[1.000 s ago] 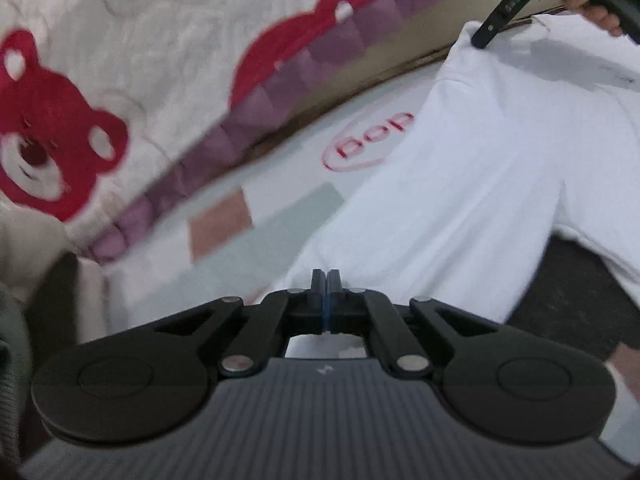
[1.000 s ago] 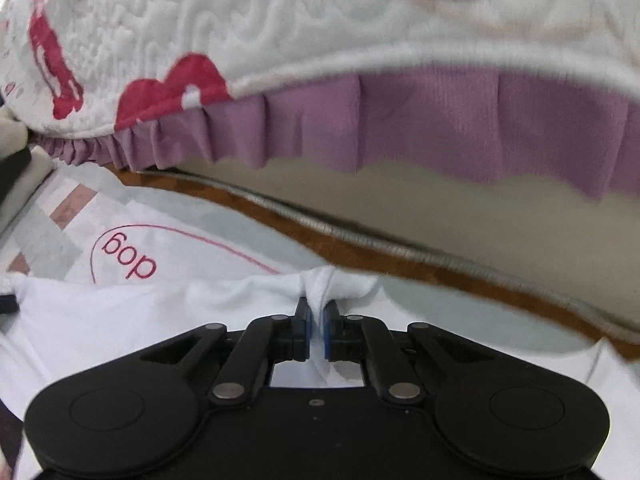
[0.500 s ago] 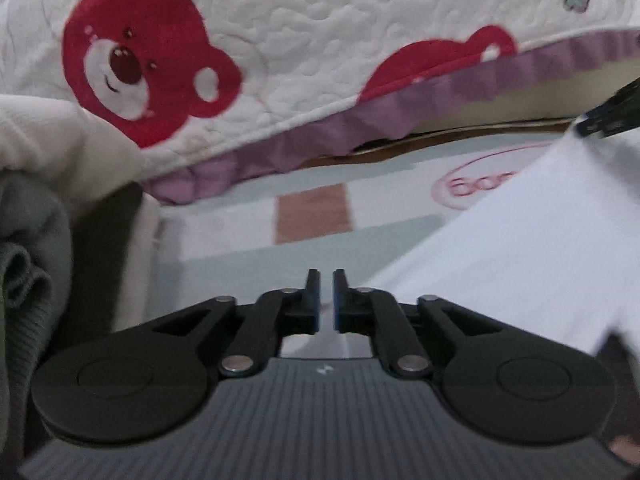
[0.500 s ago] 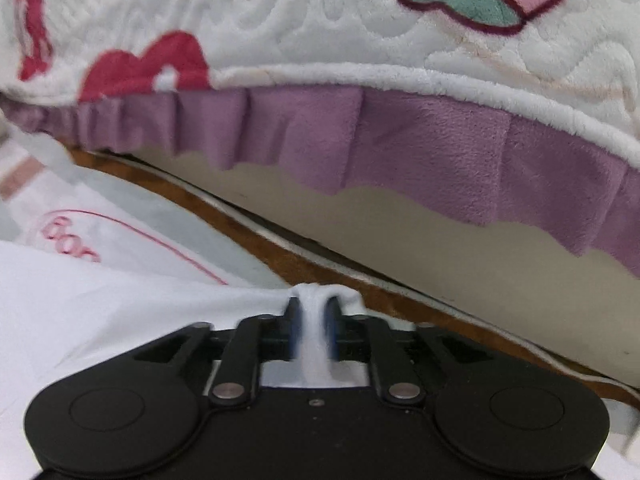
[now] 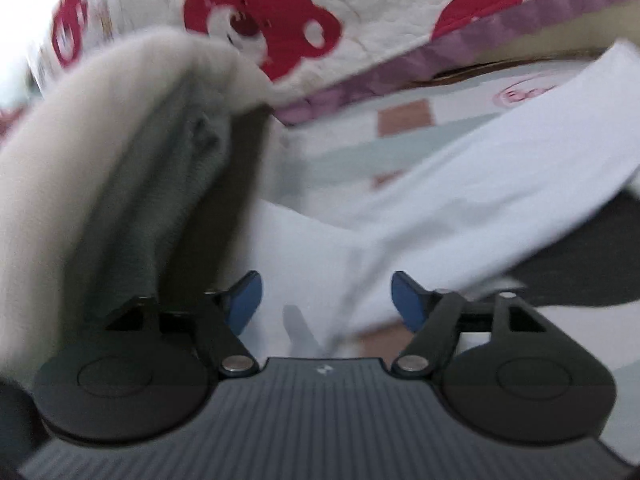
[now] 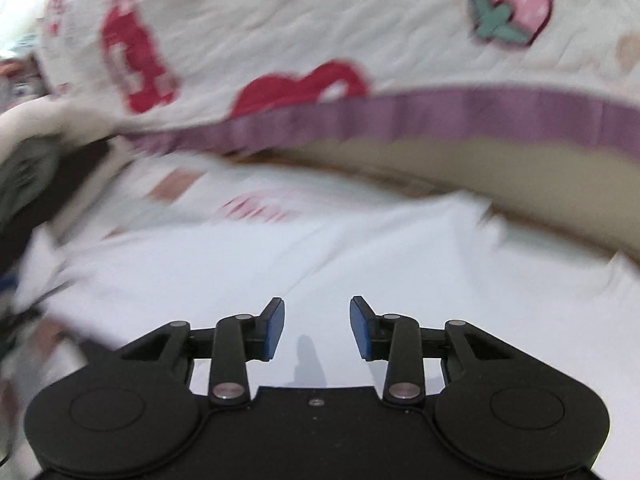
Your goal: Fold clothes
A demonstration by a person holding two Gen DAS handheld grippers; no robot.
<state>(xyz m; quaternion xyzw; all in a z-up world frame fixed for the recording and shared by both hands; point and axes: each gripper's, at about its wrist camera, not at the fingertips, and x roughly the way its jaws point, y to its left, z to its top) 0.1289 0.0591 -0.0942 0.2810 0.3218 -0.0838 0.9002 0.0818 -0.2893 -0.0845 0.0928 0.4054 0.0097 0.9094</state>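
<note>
A white garment point(image 5: 460, 196) lies spread on a pale patterned mat point(image 5: 344, 152). In the left wrist view my left gripper point(image 5: 327, 300) hovers over its near edge, jaws opening wide, blue pads point(image 5: 245, 300) apart and pressing on nothing. In the right wrist view the same white garment point(image 6: 320, 256) fills the middle. My right gripper point(image 6: 317, 328) stands above it with its jaws opening, blue pads point(image 6: 276, 326) clear of the cloth. Both views are blurred by motion.
A quilt point(image 5: 380, 20) with red bears and a purple frill point(image 6: 480, 116) hangs over the far side. A heap of beige and grey clothes point(image 5: 120, 168) rises at the left. Something dark point(image 5: 580, 264) lies under the garment at the right.
Both grippers were shut on the white garment's cloth and have let it go, their jaws now wide. Both have pulled back and swung, so the clothes heap looms larger at left.
</note>
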